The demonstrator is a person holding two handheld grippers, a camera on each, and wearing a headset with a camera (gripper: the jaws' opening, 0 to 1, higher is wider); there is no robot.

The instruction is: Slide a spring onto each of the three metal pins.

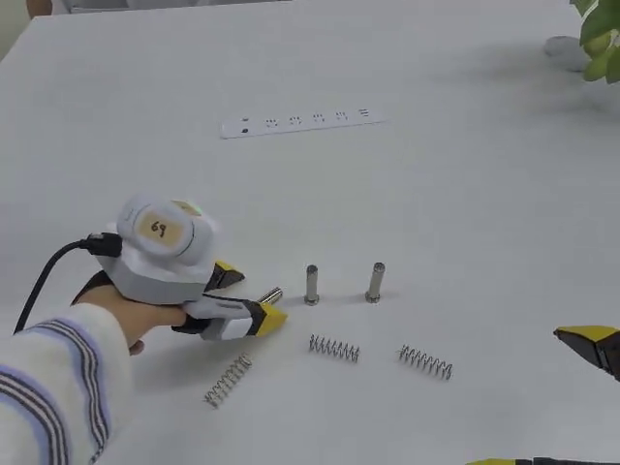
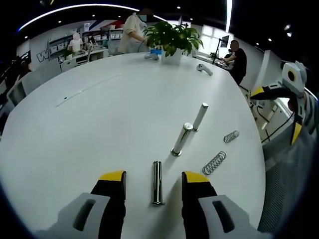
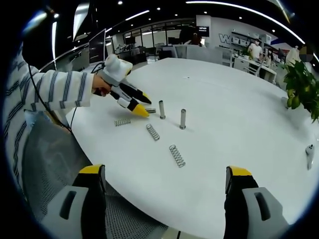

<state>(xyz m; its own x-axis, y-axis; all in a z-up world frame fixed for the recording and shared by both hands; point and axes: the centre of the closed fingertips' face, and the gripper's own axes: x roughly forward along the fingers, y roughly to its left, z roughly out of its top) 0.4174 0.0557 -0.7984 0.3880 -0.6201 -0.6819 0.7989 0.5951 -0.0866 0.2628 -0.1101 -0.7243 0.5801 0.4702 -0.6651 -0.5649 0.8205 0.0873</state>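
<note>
White counter. Left hand-held gripper at near left, jaws spread; lying pin sits between them, touching neither. Right hand-held gripper at near right, spread wide, empty. Middle pin and right pin upright, right of the lying pin. Flat, nearer: left spring, middle spring, right spring.

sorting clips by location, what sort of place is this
Most likely an open-plan office or demo lab: a big white table with a power strip on it, a potted plant at its far edge, and a person at a desk beyond.
</note>
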